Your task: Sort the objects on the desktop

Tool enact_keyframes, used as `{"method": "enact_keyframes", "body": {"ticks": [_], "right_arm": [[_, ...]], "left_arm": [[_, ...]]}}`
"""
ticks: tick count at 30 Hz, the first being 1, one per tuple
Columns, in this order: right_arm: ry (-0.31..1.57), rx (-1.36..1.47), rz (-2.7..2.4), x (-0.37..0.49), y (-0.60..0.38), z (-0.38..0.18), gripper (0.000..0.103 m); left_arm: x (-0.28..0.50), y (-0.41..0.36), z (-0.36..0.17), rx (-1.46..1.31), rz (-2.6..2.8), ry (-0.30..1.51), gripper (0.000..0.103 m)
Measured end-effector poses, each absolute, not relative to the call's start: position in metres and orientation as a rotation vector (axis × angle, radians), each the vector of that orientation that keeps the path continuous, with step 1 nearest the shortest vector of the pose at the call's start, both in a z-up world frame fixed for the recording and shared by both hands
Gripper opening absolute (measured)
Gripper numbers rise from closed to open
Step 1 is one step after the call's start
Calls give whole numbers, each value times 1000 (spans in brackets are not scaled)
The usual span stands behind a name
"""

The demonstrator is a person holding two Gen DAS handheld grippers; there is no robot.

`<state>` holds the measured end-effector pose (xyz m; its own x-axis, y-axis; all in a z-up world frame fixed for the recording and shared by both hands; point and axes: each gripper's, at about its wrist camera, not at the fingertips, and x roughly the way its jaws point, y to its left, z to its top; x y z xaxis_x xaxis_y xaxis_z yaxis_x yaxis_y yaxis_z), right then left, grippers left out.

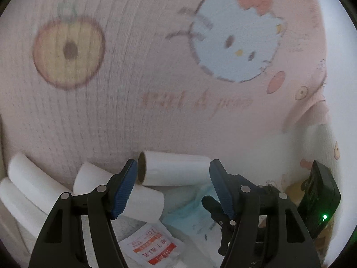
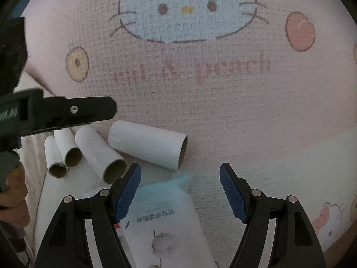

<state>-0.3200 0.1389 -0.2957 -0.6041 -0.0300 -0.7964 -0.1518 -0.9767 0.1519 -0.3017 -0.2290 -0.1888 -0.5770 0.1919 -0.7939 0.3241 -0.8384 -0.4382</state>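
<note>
Pink waffle-weave cloth (image 2: 223, 111) with cartoon cat print covers the bench. Four white cardboard tubes (image 2: 147, 145) lie clustered near its pale border, beside a blue-white packet (image 2: 165, 212) and, seemingly, a red-printed sachet (image 1: 154, 245). Left tongs (image 1: 173, 187) wide, empty. Right tongs (image 2: 180, 192) wide, empty, over the packet.

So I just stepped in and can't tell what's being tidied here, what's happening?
A person is sorting clutter on a pink cartoon-print cloth with a handheld gripper in each hand. Both the left gripper and right gripper are open and hold nothing. Four white rolls lie side by side, with a blue-and-white packet and a red-printed sachet near them. Nothing has been picked up at this moment.
</note>
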Motion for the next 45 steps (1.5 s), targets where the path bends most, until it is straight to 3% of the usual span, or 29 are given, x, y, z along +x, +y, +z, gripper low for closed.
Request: {"method": "enact_keyframes", "body": {"ticks": [6,9,11,15,27,30,34,39,45], "right_arm": [[374,-1365,2760,-325,141,-303,71],[391,-1362,2778,-328,139,-306,71],[383,-1357,2777,-331,136,-309,71],[426,-1379,2814,-337,131,-316,71],[489,-1239,2936,-313,131,-290,72],[460,-1208,2973,-302,125,-271,72],[589,-1185,2978,-276,119,-253,72],[706,-1230,2947,-232,102,-253,72],[638,-1404,2926,-198,75,-276,72]], "left_arm": [[-304,-243,-208,1402,-2518,1053,70],[-305,-242,-212,1403,-2519,1041,66],[-306,-238,-214,1422,-2523,1004,51],[-309,-230,-219,1477,-2531,982,36],[-281,-219,-180,1348,-2637,944,35],[-266,-222,-161,1256,-2671,1031,35],[-232,-219,-149,1157,-2693,1178,35],[-188,-201,-165,1154,-2646,1313,35],[-137,-177,-194,1220,-2567,1232,35]]}}
